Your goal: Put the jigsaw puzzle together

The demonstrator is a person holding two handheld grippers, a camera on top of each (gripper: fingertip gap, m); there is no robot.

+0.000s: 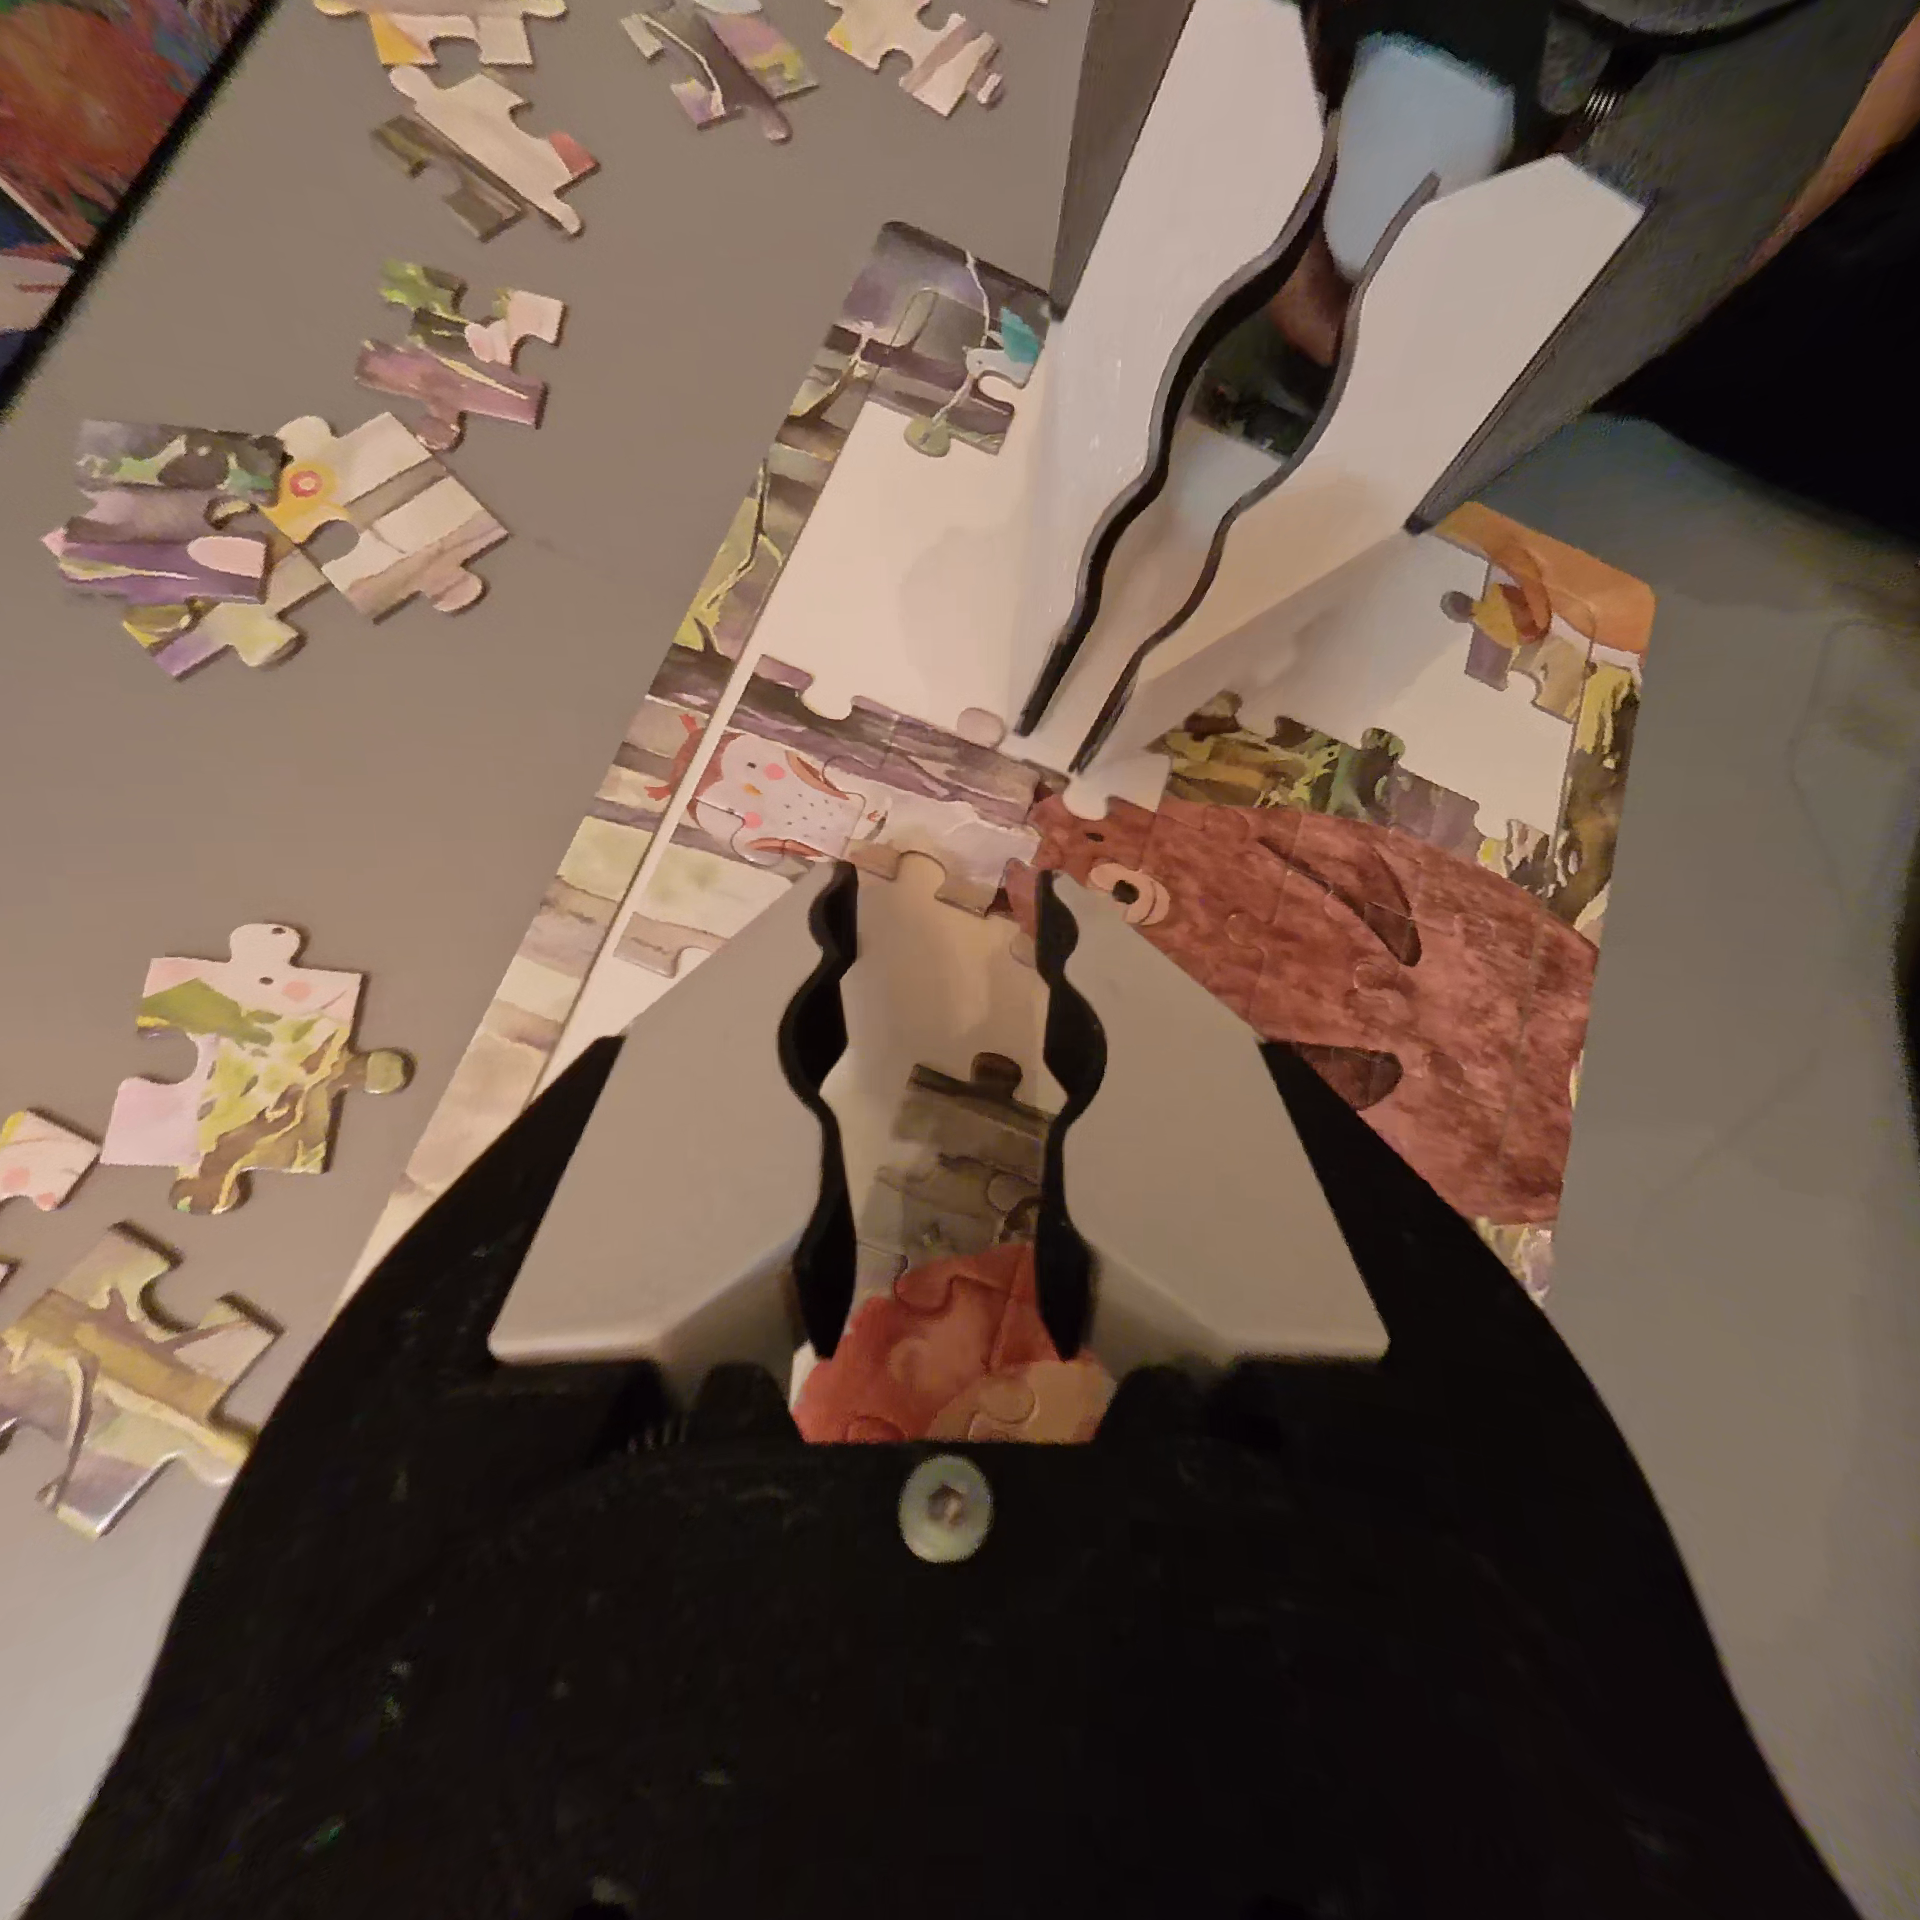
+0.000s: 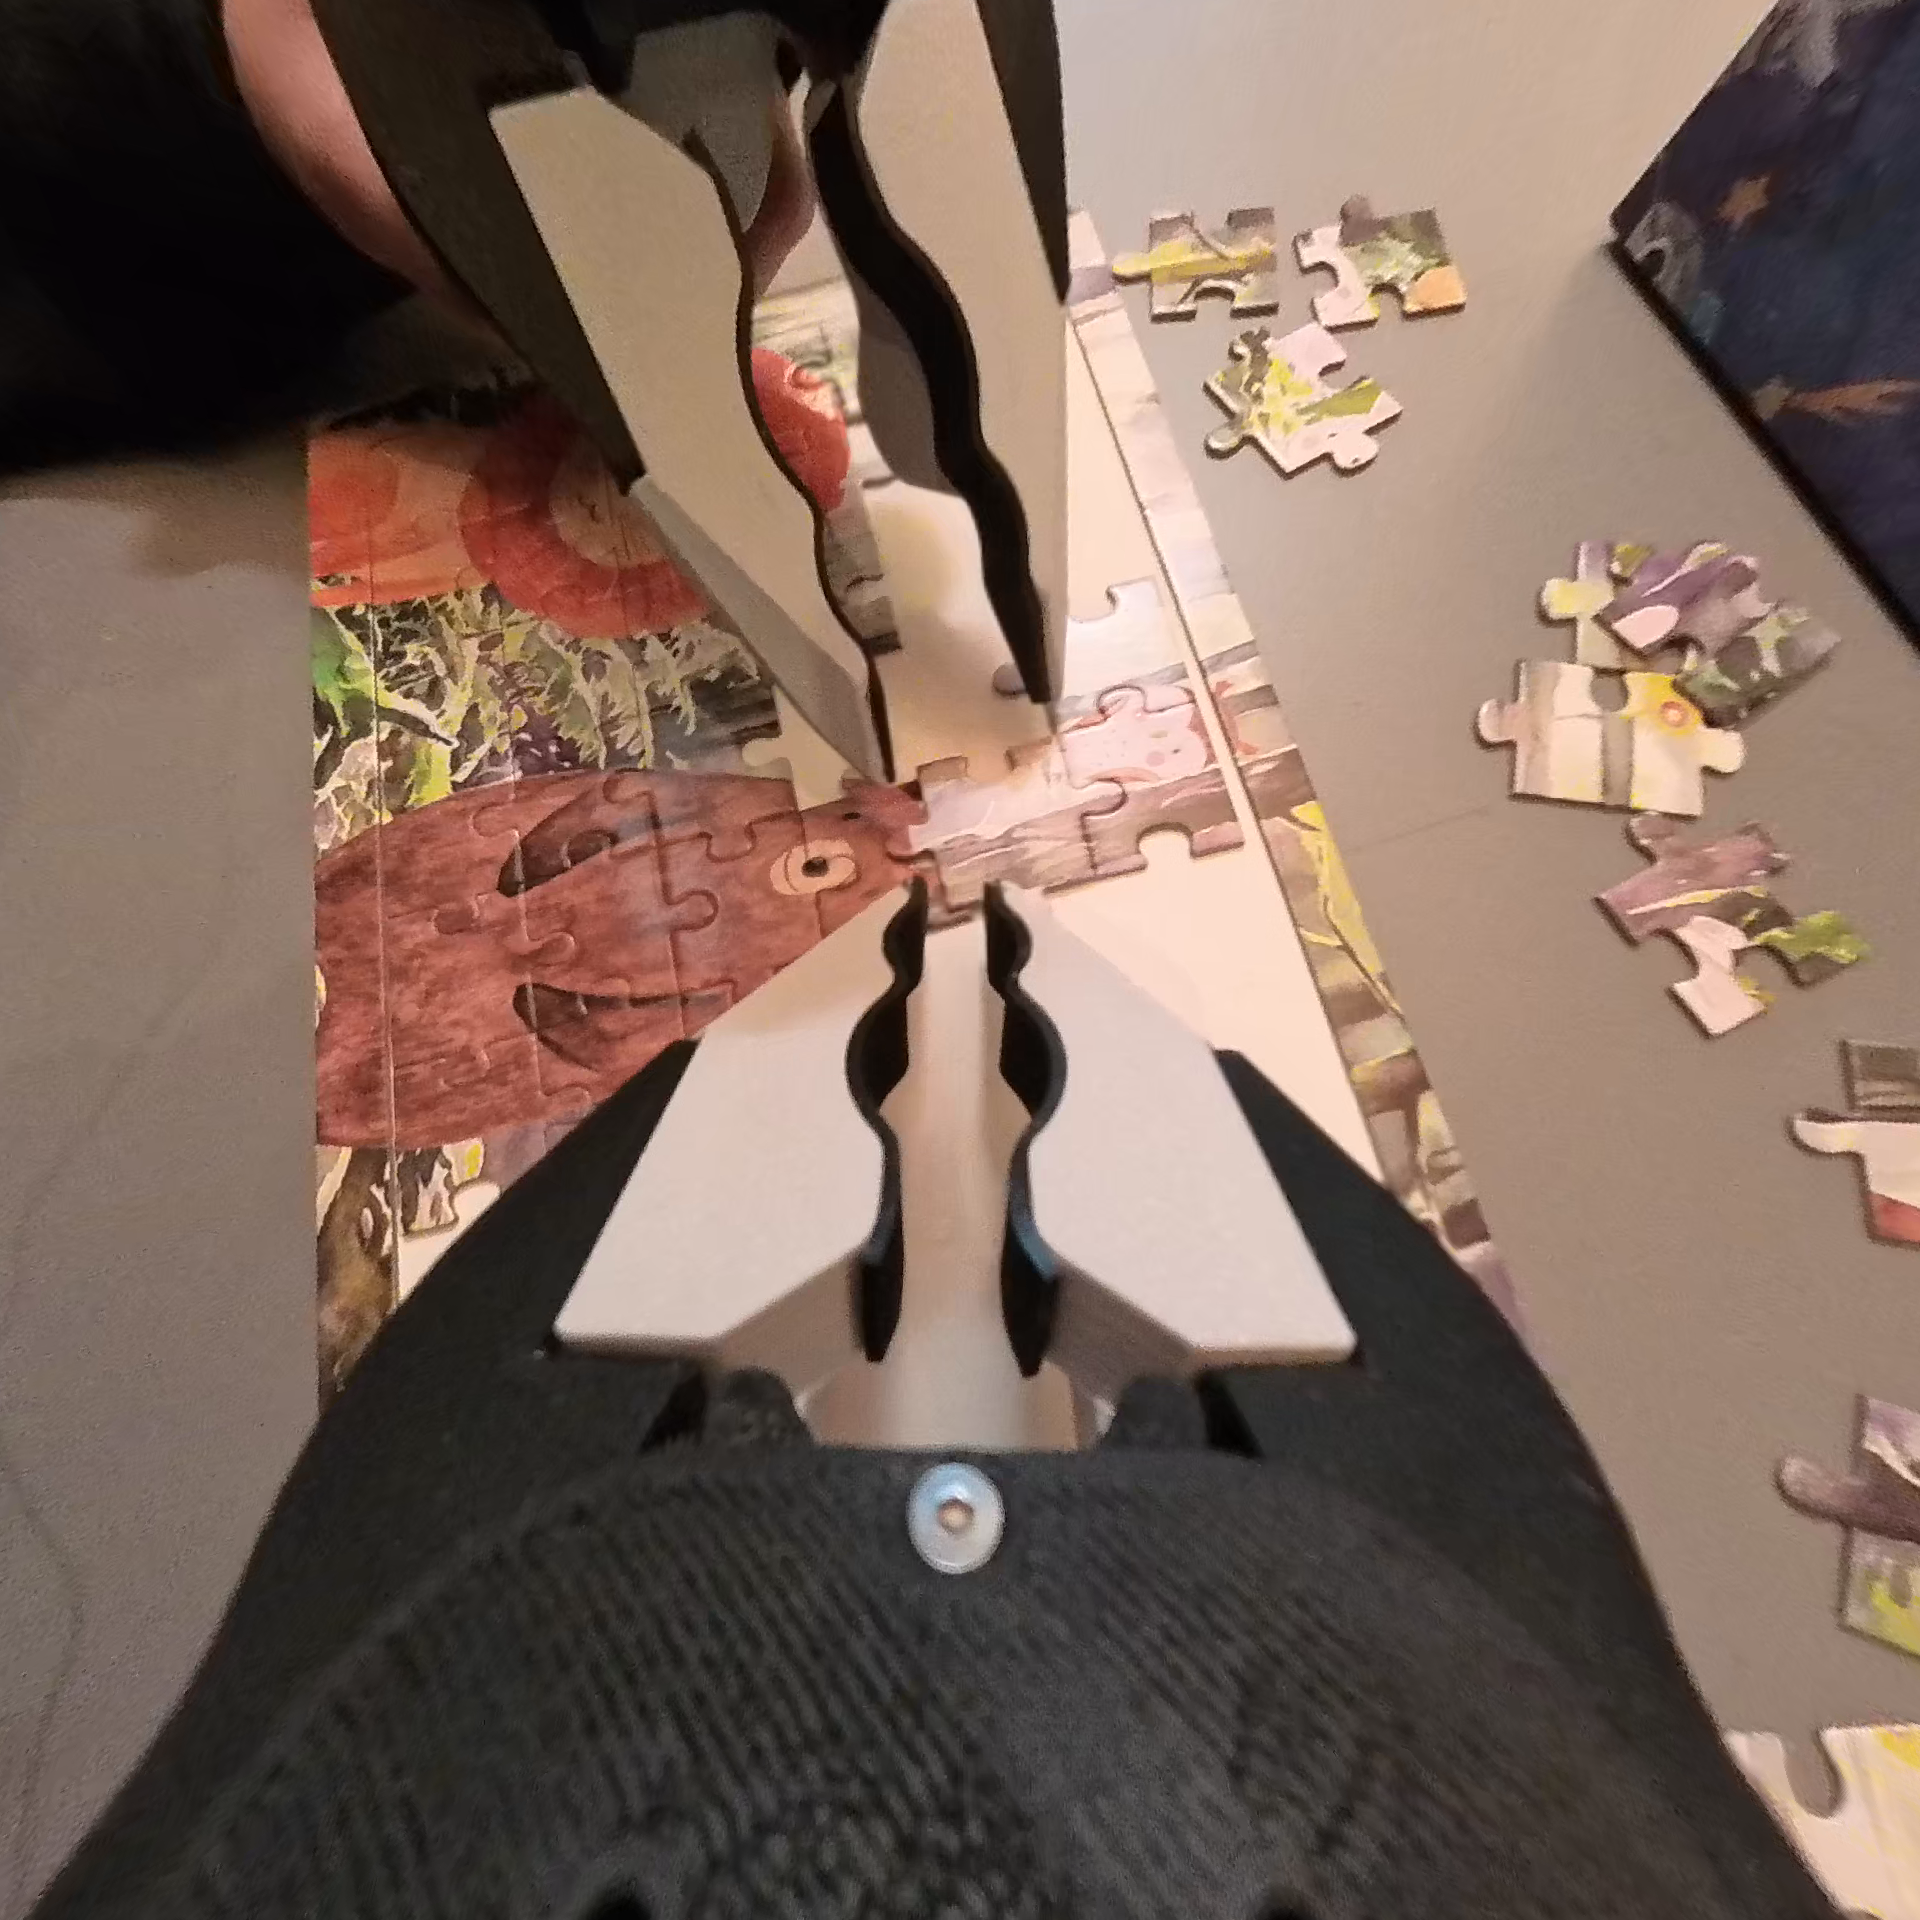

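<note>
The puzzle lies part-built on the grey table, its brown fish done. Both grippers meet nose to nose at the fish's snout, likely pressing a purple strip home beside it. The left gripper stands narrowly parted, holding nothing; the right gripper likewise. Loose pieces wait beyond the strip. The fingers hide the joint itself, so whether it is seated is unclear.

A grey table bears a dark illustrated box.
</note>
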